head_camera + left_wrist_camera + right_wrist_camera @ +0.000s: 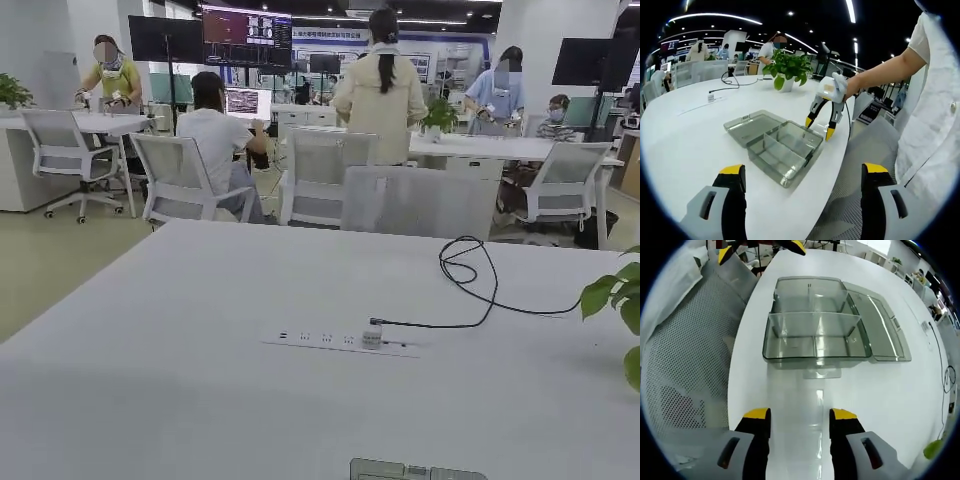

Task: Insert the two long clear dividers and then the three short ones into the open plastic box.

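**A:** Where do we stand with the box [815, 347]?

**B:** It sits near the edge of the counter [690, 140], with its lid [880, 325] folded out flat beside it. We see one clear divider [815, 322] standing across the inside. Fainter lines beyond it may be more, but clear on clear, we cannot count them.

**A:** So we are partway through the inserting?

**B:** We judge so. At least one divider is seated, and the rest we are unsure of.

**A:** And what are we holding?

**B:** The left hand-held gripper [803, 169] hangs well back from the box, its jaws wide apart with nothing between them. The right hand-held gripper [800, 415] looks straight at the box's near wall. In the left gripper view it hovers near one corner of the box, jaws pointing down and partly apart. A glassy streak runs between them, which could be a divider or just shine off the counter. We cannot tell whether it holds anything.

**A:** What does the next move call for?

**B:** If a divider is in there, we need to square it to whatever grooves the walls have. Then we keep it upright and press it down evenly, so it does not jam against the one already standing. If not, we first have to fetch a loose one.
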`<control>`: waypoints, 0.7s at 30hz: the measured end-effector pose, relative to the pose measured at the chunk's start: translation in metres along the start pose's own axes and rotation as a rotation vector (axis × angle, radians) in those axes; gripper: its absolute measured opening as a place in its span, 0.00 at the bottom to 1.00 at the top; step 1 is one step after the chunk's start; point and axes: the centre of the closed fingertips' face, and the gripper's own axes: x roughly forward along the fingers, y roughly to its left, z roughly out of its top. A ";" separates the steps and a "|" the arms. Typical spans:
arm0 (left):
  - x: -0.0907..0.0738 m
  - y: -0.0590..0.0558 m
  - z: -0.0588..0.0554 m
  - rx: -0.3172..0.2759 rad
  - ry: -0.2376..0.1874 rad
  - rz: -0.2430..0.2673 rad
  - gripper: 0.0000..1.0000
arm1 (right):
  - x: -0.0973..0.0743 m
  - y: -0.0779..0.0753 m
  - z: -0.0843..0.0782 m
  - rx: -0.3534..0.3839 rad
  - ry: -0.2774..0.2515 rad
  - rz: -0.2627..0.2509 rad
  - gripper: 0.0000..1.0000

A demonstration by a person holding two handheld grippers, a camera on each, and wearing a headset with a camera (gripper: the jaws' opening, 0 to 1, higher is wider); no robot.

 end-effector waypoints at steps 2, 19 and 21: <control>0.000 0.000 0.001 -0.002 -0.003 -0.001 0.98 | 0.001 0.000 -0.001 0.005 0.000 -0.003 0.47; 0.001 0.000 0.001 -0.006 -0.008 -0.001 0.97 | 0.001 -0.003 0.001 -0.037 0.021 -0.032 0.33; 0.001 0.000 0.001 -0.006 -0.010 -0.002 0.97 | 0.000 -0.003 0.001 -0.038 0.022 -0.031 0.33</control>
